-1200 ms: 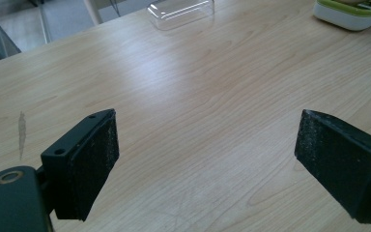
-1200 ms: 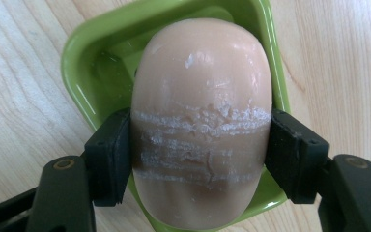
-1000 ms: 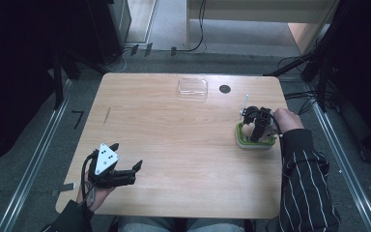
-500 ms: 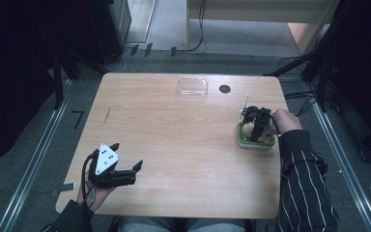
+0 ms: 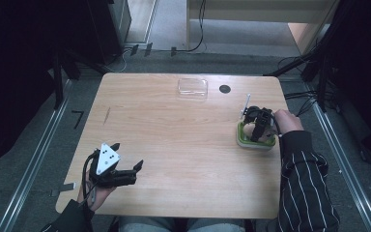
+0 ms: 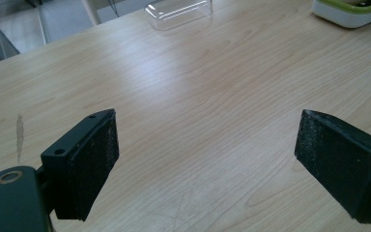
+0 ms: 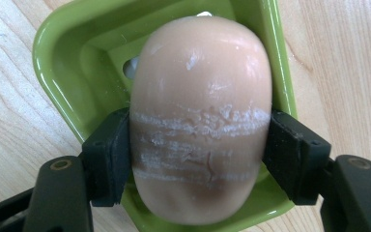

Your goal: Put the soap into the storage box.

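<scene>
At the near left of the tabletop (image 5: 183, 145) the left claw (image 5: 137, 167) rests spread and empty, pointing right. On the right, the right claw (image 7: 198, 150) pinches a pale soap bar (image 7: 200, 116) across its short sides, the long axis running away from the claw, directly above the green soap dish (image 7: 72, 58). A clear lid (image 5: 192, 88) lies at the far edge, well apart, with nothing between.
</scene>
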Tool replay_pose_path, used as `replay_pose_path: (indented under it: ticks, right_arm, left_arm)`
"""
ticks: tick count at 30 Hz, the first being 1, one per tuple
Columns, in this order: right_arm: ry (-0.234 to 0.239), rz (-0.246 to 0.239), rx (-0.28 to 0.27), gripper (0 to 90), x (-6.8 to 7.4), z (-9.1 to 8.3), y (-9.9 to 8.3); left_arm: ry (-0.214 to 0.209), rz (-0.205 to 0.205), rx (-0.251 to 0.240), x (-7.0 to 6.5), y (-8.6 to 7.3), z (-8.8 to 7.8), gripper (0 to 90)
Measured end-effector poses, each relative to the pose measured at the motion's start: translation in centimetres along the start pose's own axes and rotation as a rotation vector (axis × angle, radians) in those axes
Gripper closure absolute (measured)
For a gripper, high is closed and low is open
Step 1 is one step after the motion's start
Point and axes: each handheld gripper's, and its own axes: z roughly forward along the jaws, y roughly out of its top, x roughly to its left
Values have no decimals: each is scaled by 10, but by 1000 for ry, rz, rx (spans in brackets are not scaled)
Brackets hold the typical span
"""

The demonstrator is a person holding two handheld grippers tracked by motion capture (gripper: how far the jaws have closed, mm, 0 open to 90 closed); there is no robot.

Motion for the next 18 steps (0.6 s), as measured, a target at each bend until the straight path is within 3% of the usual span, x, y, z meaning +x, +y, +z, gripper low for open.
replay_pose_path:
  ticks: [5,8,18]
  right_arm:
    - [1,12,-6,292,-1,-3,-2]
    - [-3,29,-16,230,-3,-5,-4]
    - [-17,72,-49,204,-2,-15,-7]
  left_arm:
    - [0,1,1,0,0,0,88]
    - [-2,0,-1,0,0,0,88]
    - [-4,6,-2,-1,1,1,88]
